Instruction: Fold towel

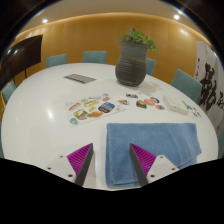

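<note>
A large white round table (pixel 40 110) fills most of the view, with teal chairs (pixel 95 57) ranged along its far side and a wood-panelled wall behind them. The tabletop gives a broad flat surface, which suits folding cloth.

The next largest thing is the blue towel (pixel 150 145), the task's own object. It lies flat and spread out on the near part of the table, just ahead of the right finger and reaching off to that side; its near edge runs close under the right pad. It looks unfolded, or at most folded once, so the folding seems to be at its start.

At the far side of the table stands a dark ribbed planter (pixel 131 66) with a green plant in it, well apart from the towel and out of the working area. A flat dark device, perhaps a tablet (pixel 80 78), lies beyond the middle of the table.

Between the planter and the towel a scatter of small printed cards (pixel 95 107) lies on the tabletop, near the towel's far edge but apart from it; what they show cannot be made out.

The gripper (pixel 112 160) hovers low over the near edge of the table, its fingers spread wide with nothing between them. The magenta pads (pixel 80 157) face each other across bare table and a strip of towel, likely lined up to take a towel edge.
</note>
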`<control>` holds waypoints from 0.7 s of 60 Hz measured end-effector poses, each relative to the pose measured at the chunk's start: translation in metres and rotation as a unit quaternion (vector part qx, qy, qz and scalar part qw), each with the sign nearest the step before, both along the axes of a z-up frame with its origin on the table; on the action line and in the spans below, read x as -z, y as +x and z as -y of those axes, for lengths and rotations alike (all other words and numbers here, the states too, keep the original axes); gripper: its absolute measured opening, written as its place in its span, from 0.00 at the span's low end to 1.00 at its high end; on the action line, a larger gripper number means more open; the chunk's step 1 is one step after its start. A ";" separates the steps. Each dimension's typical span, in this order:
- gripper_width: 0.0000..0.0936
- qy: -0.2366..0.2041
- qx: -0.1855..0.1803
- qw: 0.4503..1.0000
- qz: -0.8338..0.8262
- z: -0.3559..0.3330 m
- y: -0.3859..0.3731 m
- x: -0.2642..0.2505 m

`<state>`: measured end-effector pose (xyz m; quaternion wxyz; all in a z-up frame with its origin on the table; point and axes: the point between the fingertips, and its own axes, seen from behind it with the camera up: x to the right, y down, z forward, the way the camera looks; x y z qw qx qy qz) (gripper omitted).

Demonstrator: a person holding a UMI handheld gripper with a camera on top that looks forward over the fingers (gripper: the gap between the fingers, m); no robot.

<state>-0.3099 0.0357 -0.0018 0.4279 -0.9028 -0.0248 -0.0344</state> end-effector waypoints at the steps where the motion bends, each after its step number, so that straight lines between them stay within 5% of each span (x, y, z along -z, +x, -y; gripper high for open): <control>1: 0.79 -0.006 0.002 1.000 0.004 -0.002 0.002 0.005; 8: 0.52 0.007 -0.005 1.000 0.029 -0.009 0.007 0.004; 13: 0.10 0.015 -0.008 0.997 0.076 -0.010 0.017 0.003; 27: 0.05 -0.017 -0.016 0.999 -0.031 0.005 -0.023 -0.019; 35: 0.05 0.015 -0.028 0.986 -0.165 0.019 -0.060 -0.098; 42: 0.06 0.042 -0.003 0.976 -0.213 0.016 -0.033 -0.141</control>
